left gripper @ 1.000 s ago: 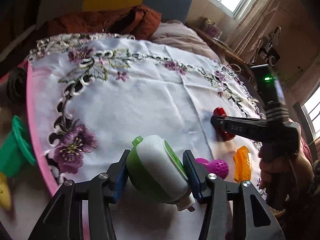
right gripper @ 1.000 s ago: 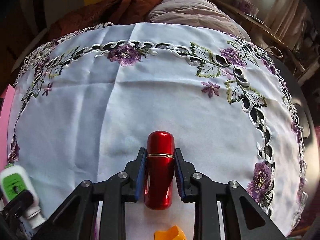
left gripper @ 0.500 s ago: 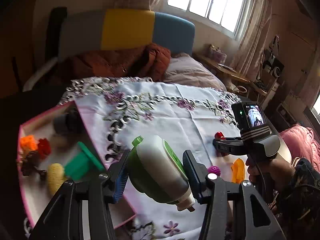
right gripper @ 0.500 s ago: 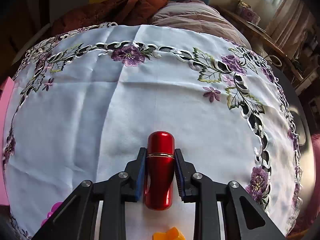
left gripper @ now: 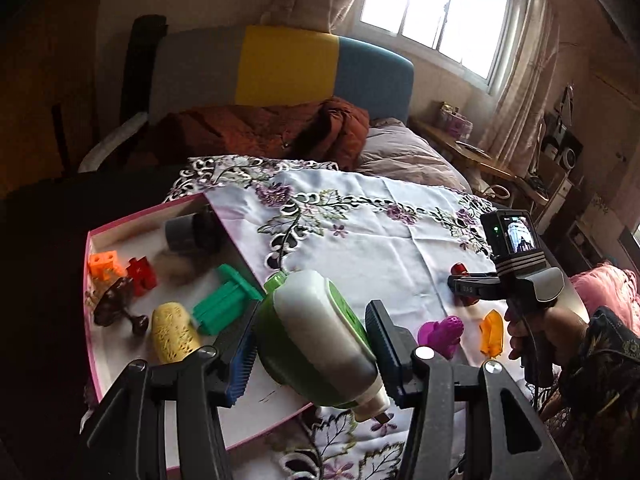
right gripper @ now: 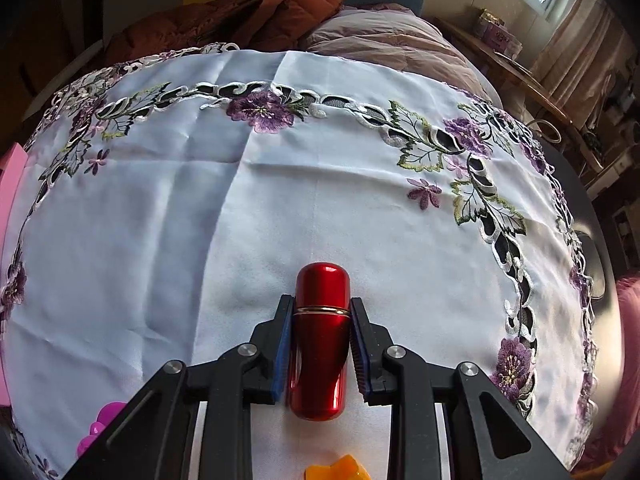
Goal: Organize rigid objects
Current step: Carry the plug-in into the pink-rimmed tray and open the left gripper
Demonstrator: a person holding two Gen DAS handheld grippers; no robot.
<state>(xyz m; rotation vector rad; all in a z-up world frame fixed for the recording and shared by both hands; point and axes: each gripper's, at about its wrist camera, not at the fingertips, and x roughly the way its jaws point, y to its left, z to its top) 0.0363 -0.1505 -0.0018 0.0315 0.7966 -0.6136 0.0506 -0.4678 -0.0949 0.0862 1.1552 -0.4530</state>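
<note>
Left hand-held gripper [left gripper: 310, 350] clamps a green-and-white bottle [left gripper: 316, 334] above the pink tray's [left gripper: 120, 222] near corner, presumably to join the toys sorted there. Further out, the right hand-held gripper [right gripper: 320, 344] pinches a red capsule-shaped case [right gripper: 320, 340] low over the embroidered tablecloth [right gripper: 160, 208], likely next for the tray.

A white tablecloth [right gripper: 168, 240] embroidered with purple flowers covers the dark table [left gripper: 60, 216]. On it lie a purple toy [left gripper: 440, 330], an orange piece [left gripper: 492, 332] and a pink-rimmed tray [left gripper: 120, 222] at the left edge, holding small toys.
</note>
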